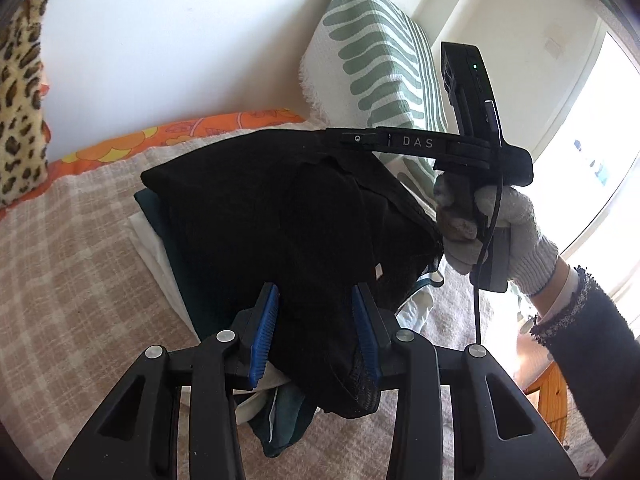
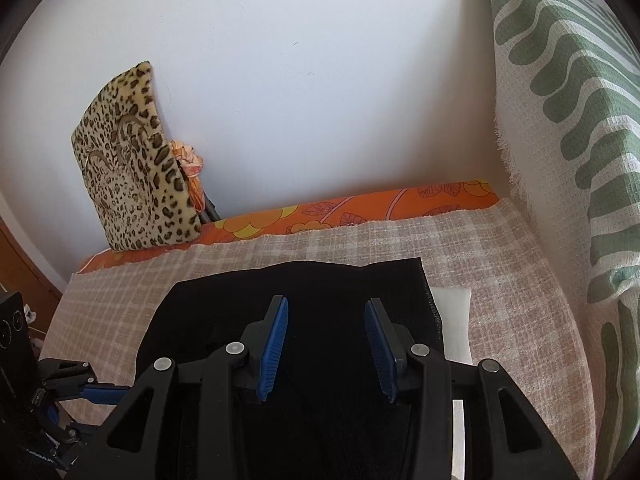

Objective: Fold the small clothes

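Black garment (image 1: pixel 280 216) lies folded on top of a small stack, over a dark teal piece (image 1: pixel 182 280) and a white piece (image 1: pixel 148 244), on the checked blanket (image 1: pixel 68 280) that covers the bed. Left gripper (image 1: pixel 316 332) hangs just above the near edge of the garment, its blue pads (image 1: pixel 264 336) standing apart with black cloth seen between them; neither pad appears to press on it, so nothing looks held. Right gripper (image 2: pixel 326 344) sits over the same cloth from the other side, its pads also apart and bare of any pinch, the fabric lying flat beneath them. In the left view the gloved hand (image 1: pixel 504 224) carrying that right tool is at the garment's far right corner, so the two tools stand at opposite ends of the fold. The garment's long axis seems to run between them, roughly left to right in the left view. Both are about equally near the cloth. My reading is that this piece is folded and let go, and the next move is likely a lift away from the stack, which could drag a loose edge if a pad catches.
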A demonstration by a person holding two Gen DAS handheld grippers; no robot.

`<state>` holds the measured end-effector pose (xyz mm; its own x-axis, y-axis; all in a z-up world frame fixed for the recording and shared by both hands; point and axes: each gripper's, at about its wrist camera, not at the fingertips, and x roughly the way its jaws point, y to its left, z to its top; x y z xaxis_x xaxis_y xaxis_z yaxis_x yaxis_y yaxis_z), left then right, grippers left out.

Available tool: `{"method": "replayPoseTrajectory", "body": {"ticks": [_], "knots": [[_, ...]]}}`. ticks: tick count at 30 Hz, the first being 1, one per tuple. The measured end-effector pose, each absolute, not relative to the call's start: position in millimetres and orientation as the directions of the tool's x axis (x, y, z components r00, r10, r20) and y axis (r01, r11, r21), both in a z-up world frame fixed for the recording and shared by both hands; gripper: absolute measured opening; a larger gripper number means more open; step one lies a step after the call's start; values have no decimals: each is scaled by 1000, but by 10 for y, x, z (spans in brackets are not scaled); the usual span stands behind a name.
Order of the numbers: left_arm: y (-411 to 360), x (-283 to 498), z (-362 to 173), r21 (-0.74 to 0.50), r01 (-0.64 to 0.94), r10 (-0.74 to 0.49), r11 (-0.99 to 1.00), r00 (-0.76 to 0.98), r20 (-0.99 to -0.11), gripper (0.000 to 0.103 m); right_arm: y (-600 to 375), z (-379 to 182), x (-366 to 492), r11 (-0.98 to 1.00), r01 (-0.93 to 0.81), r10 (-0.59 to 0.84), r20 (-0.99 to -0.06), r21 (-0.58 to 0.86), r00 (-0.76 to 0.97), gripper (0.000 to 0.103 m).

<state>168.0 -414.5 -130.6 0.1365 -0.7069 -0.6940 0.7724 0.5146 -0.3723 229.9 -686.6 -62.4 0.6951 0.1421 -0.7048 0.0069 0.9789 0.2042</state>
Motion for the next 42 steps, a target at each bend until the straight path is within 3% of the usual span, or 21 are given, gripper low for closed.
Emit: {"method": "replayPoseTrajectory", "body": {"ticks": [5,11,18,23,26,32,42], "knots": [[-4063,1731,-1499,-330,762,-671,557,180,-719,37,-6974,-913,2356,989,56,72,-771,138,633,40],[-3977,1657,-1364,-343,772,-697,536,176,-695,37,-7087,-662,1876,983,94,49,-711,161,701,40],[-3739,1480,-1147,-341,764,-708,548,206,-676,37,-6994,-524,1306,984,127,-2,-713,123,702,43],[-3487,1343,-958,-315,752,-697,579,257,-670,60,-6780,-345,1080,983,123,8,-705,135,710,43],[-3332,1257,-830,-292,740,-681,607,294,-671,70,-6610,-195,930,985,114,8,-697,129,717,51],[-3033,989,-566,-243,716,-655,655,376,-656,81,-6276,115,585,986,111,-1,-675,121,738,69],[-2756,434,-263,-189,699,-633,690,455,-626,82,-5852,375,-137,987,147,-73,-629,66,774,85]]}}
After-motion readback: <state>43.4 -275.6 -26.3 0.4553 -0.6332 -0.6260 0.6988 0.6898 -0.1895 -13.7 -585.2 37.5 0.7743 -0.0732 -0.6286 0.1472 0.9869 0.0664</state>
